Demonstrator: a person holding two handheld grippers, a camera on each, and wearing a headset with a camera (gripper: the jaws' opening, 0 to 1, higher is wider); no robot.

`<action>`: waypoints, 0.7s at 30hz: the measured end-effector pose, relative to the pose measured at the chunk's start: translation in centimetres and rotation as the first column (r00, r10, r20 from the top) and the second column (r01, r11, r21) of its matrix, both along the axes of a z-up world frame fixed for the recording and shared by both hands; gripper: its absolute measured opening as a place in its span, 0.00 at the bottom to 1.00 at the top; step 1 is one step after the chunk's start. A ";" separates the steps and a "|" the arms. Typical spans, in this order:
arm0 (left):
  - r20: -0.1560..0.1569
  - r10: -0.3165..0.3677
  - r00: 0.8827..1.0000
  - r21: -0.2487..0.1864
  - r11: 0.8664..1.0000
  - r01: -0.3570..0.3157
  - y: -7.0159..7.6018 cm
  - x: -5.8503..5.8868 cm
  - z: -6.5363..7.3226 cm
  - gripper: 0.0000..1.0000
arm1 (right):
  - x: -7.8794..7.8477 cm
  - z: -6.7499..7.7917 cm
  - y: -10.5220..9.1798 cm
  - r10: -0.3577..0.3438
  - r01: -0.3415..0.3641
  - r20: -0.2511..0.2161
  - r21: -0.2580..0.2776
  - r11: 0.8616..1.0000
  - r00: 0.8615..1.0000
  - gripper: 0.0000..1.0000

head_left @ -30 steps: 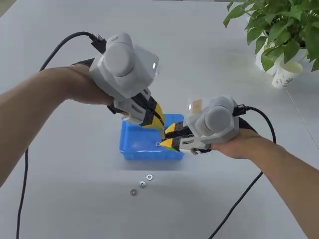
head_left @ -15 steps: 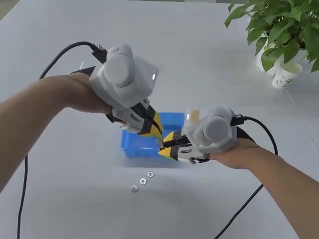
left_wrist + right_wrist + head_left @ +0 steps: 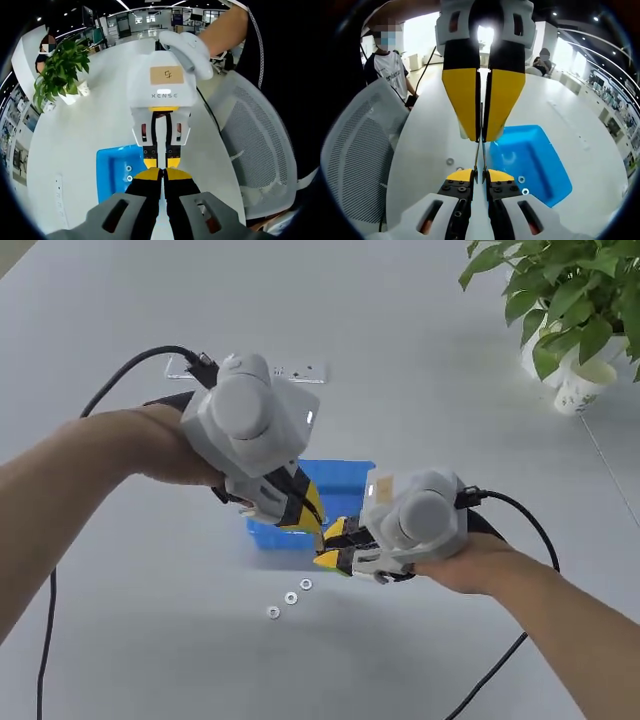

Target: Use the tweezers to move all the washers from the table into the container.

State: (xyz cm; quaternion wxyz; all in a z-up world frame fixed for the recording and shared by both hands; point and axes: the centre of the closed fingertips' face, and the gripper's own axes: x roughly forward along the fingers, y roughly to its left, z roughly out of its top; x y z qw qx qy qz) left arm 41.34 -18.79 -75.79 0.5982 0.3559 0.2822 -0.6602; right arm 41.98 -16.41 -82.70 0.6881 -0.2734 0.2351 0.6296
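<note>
Left gripper point(image 3: 163, 172) and right gripper point(image 3: 479, 175) both pinch the thin silver metal tweezers point(image 3: 478, 152) over the near edge of the blue plastic container point(image 3: 350, 478), and we judge the next pickup calls for lowering onto the three small steel washers point(image 3: 291, 598) just in front of it.

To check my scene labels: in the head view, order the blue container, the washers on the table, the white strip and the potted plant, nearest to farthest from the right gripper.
From the right gripper, holding the tweezers:
1. blue container, beside its jaws
2. washers, on the near side
3. white strip, beyond the container
4. potted plant, far right
</note>
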 end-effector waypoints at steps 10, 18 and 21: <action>-0.004 0.010 1.000 0.018 1.000 -0.010 0.6 -0.7 -1.0 0.05 | -0.7 -0.9 0.7 0.015 -0.015 -0.015 0.000 1.000 1.000 0.11; -0.011 0.026 1.000 0.013 1.000 -0.025 0.9 -1.0 -1.5 0.05 | -1.0 -1.6 1.1 0.020 -0.020 -0.023 0.001 1.000 1.000 0.11; -0.015 0.029 0.999 0.012 1.000 -0.029 1.0 -1.1 -1.8 0.05 | -1.1 -1.8 1.2 0.021 -0.022 -0.027 -0.001 1.000 0.999 0.11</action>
